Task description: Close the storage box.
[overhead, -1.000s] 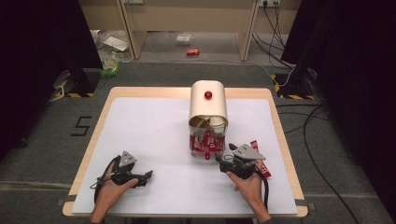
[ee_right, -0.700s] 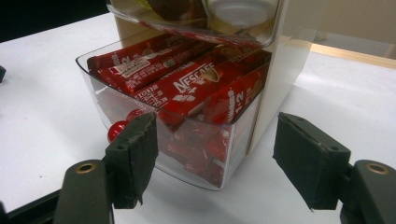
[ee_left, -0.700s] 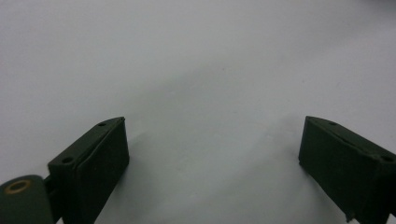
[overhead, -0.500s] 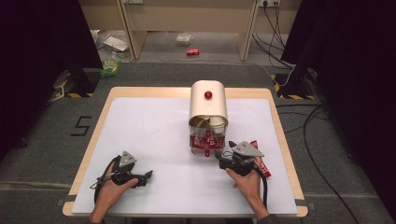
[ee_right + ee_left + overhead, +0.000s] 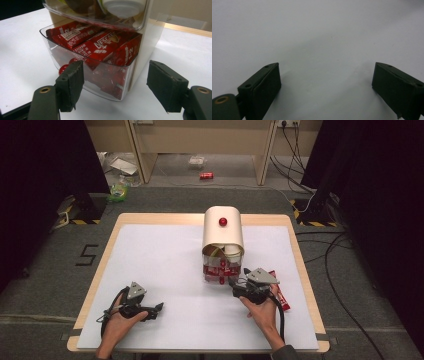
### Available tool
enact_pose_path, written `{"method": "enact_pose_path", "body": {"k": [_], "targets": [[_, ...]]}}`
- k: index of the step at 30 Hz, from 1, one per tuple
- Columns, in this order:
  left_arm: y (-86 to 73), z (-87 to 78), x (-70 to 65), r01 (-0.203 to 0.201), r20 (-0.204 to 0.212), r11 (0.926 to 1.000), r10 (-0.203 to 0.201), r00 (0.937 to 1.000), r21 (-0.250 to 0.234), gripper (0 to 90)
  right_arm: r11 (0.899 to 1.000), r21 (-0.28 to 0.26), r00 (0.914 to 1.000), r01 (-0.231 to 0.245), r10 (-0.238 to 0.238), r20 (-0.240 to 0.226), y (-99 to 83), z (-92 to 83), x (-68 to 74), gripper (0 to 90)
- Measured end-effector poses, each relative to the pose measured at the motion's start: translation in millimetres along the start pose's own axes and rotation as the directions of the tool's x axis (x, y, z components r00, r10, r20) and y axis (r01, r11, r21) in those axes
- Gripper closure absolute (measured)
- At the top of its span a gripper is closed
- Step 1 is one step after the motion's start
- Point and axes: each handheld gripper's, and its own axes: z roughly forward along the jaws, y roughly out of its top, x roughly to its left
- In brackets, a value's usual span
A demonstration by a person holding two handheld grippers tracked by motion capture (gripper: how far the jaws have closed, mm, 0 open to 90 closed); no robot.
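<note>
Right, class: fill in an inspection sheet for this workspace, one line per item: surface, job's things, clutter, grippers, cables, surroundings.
Surface: white sheet on a wooden table.
Job's things: cream drawer unit with a red knob; its clear lower drawer stands pulled out, full of red sachets.
Clutter: one red sachet loose beside the right hand.
Grippers: left gripper open over bare sheet; right gripper open, jaws at the drawer's front, nothing held.
Cables: black leads on the floor to the right.
Surroundings: grey carpet, red can and litter beyond the table.
</note>
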Motion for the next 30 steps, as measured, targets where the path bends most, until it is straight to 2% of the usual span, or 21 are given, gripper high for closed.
{"method": "enact_pose_path", "body": {"k": [30], "targets": [[0.0, 0.0, 0.0, 0.000, 0.000, 1.0000, 0.000, 1.0000, 0.000, 7.7, 1.000, -0.009, 0.9997, -0.005, 0.005, 0.025, 5.9, 10.5, -7.3, 30.4]]}}
